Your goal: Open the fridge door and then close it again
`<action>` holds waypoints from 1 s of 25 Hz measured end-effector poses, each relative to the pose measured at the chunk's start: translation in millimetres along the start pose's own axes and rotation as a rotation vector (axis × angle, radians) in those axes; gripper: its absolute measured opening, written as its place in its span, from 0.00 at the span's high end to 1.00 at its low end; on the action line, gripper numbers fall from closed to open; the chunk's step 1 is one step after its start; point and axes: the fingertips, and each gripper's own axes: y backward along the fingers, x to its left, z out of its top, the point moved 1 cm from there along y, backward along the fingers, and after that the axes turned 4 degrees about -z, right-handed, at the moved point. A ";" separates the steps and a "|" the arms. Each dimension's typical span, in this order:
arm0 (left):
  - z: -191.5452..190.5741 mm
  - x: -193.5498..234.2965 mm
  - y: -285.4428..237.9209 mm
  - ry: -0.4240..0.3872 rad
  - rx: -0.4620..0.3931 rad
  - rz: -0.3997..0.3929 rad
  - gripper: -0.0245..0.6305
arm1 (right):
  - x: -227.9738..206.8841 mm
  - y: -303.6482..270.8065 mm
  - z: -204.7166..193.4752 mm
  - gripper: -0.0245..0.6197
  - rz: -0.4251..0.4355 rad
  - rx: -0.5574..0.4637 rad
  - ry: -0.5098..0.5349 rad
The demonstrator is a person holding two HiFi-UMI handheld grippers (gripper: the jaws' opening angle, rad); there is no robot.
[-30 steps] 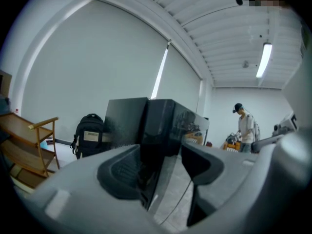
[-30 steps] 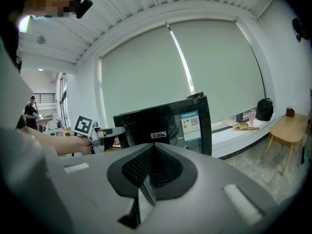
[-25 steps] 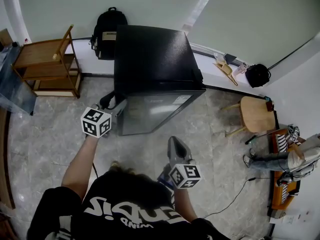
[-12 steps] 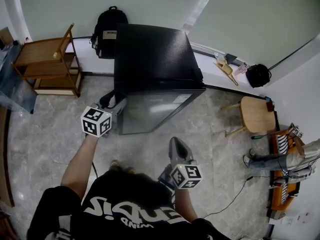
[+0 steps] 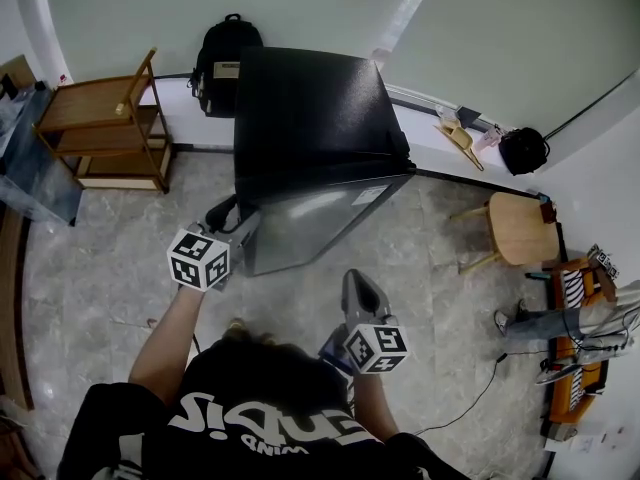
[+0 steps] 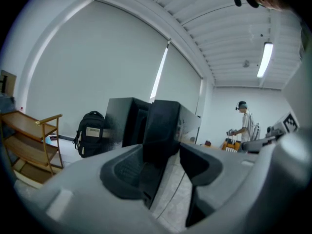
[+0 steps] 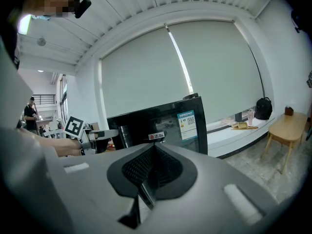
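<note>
I have the left tool (image 5: 238, 218) spread wide astride the free edge of the glossy black fridge door (image 5: 320, 218). The door stands slightly ajar on the black box-shaped mini fridge (image 5: 310, 98), at the window wall. My right tool (image 5: 358, 284) is closed on nothing, short of the door.

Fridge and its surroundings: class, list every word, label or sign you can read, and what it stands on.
No text reads clearly.
Badge on fridge door: characters too blurred.
Sticker on the door: print too small.
Patch on backpack: too small.
Print on person's shirt: upside down, unreadable.
</note>
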 end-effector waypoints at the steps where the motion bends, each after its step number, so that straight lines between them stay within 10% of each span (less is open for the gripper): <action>1: -0.3 -2.5 2.4 0.007 0.000 -0.004 0.60 | 0.7 1.4 0.1 0.97 0.001 -0.002 -0.004; 25: -25.7 -94.3 50.6 0.128 0.025 -0.139 0.64 | -3.4 27.1 -5.5 0.97 -0.002 -0.002 -0.018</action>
